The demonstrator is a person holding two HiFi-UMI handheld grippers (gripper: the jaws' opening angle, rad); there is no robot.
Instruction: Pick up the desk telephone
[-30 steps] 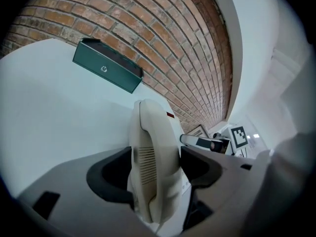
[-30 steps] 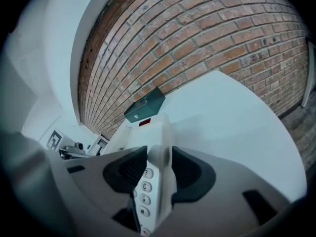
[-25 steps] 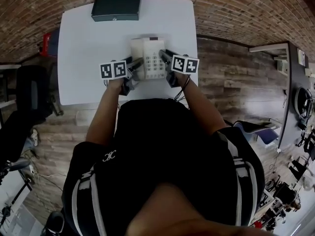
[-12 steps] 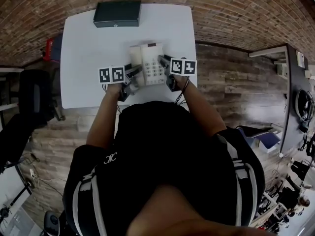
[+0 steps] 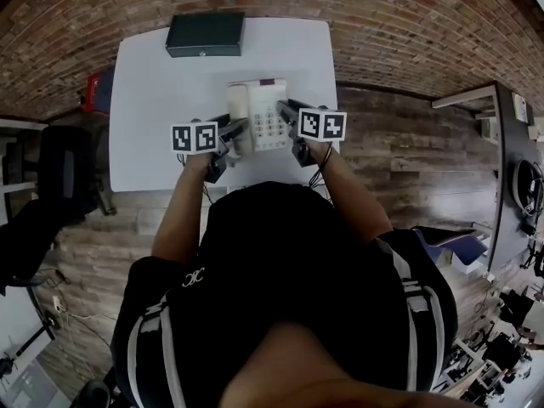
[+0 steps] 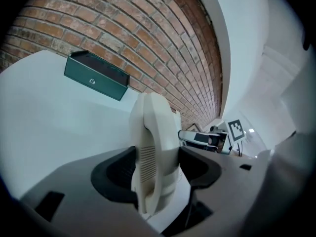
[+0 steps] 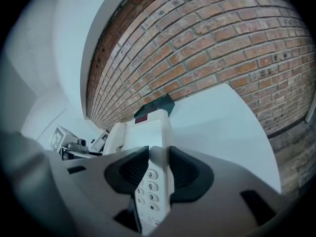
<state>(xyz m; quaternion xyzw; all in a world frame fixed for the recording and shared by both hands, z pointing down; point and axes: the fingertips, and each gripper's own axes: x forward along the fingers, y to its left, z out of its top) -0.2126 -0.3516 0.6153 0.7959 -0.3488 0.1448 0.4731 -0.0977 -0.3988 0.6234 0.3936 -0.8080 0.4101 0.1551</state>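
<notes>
The cream desk telephone (image 5: 259, 113) hangs just above the white table (image 5: 144, 100), gripped from both sides. My left gripper (image 5: 238, 130) is shut on its handset side; in the left gripper view the handset edge (image 6: 153, 147) fills the gap between the dark pads of that gripper (image 6: 155, 169). My right gripper (image 5: 285, 109) is shut on the keypad side. In the right gripper view the telephone (image 7: 148, 132) shows its number keys between the pads of the right gripper (image 7: 157, 169).
A dark green box (image 5: 205, 34) lies at the table's far edge by the brick wall, also in the left gripper view (image 6: 96, 76). A red item (image 5: 95, 87) and a black chair (image 5: 59, 168) stand left of the table. Wooden floor lies to the right.
Both grippers have risen together with the telephone held between them. The telephone has come up off the table. The grips have not changed.
</notes>
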